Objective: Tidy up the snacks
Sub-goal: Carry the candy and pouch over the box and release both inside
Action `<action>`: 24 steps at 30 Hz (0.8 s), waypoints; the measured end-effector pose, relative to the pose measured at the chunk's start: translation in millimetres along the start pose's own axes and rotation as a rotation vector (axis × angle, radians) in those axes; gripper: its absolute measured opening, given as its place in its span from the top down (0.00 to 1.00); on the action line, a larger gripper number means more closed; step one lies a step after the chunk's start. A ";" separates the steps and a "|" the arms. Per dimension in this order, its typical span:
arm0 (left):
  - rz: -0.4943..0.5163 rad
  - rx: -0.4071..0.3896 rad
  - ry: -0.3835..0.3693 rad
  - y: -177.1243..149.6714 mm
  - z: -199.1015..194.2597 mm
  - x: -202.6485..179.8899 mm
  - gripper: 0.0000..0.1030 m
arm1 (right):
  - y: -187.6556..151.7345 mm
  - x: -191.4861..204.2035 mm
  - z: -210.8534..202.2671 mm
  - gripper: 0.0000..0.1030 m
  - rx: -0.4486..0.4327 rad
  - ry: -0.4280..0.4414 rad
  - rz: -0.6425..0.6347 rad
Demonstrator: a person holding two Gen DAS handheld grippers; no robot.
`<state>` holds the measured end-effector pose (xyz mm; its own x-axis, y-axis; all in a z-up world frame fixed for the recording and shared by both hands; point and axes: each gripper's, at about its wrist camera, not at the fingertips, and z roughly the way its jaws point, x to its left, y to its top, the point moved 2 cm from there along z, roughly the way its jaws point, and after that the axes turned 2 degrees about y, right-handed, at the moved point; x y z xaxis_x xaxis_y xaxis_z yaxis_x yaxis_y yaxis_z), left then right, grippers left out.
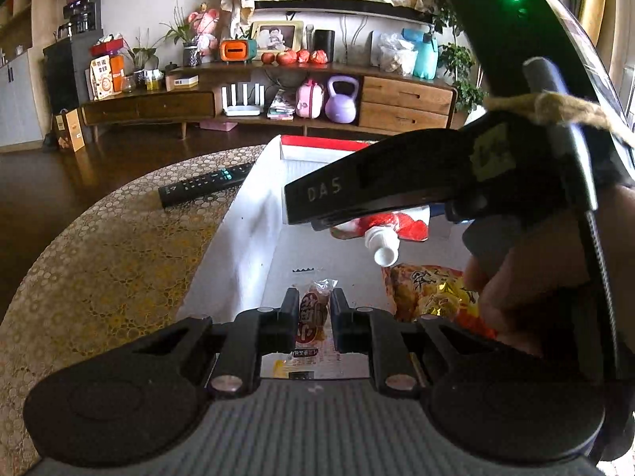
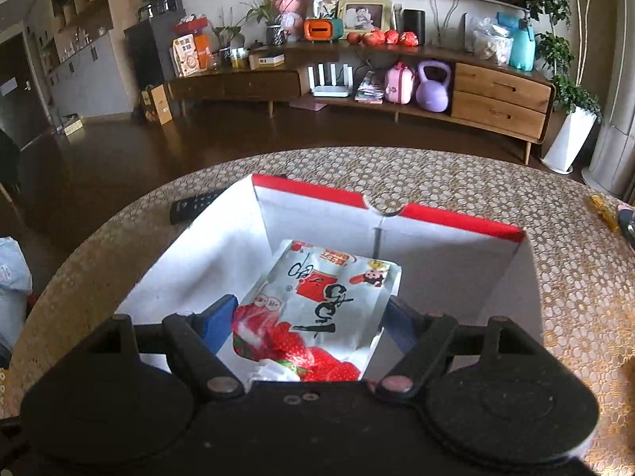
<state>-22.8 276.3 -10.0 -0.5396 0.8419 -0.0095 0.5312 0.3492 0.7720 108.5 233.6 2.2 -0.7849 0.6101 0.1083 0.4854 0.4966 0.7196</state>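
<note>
sausage packet (image 1: 313, 319) clamped between left gripper (image 1: 314, 313) fingers, over box (image 1: 246, 230)

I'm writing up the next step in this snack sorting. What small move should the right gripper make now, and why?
Probably lower a little and open. The right gripper holds the strawberry pouch inside the white box, with its spout above the box floor. The left gripper holds a small wrapped snack close by, so keep apart.

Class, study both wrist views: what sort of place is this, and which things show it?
Most likely a home living room. A long wooden sideboard carries a framed photo and houseplants; a TV remote lies on the round patterned table beside the snack box.
</note>
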 end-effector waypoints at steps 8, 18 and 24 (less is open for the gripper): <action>0.002 0.000 0.008 2.8 0.3 -2.9 0.60 | 8.2 -7.7 -1.5 0.20 -0.008 -0.018 -0.004; 0.018 -0.008 -0.005 2.7 -1.1 -11.4 0.39 | 11.1 -30.1 -54.0 0.20 -0.108 -0.010 0.049; 0.012 -0.038 0.017 4.1 -9.4 -16.8 0.21 | -2.8 -50.4 -94.4 0.20 -0.197 -0.046 0.073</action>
<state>-17.7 259.7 -0.7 -0.5449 0.8384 0.0107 0.5125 0.3230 0.7956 110.3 143.3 59.5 -0.7297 0.6700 0.1364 0.4517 0.3226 0.8318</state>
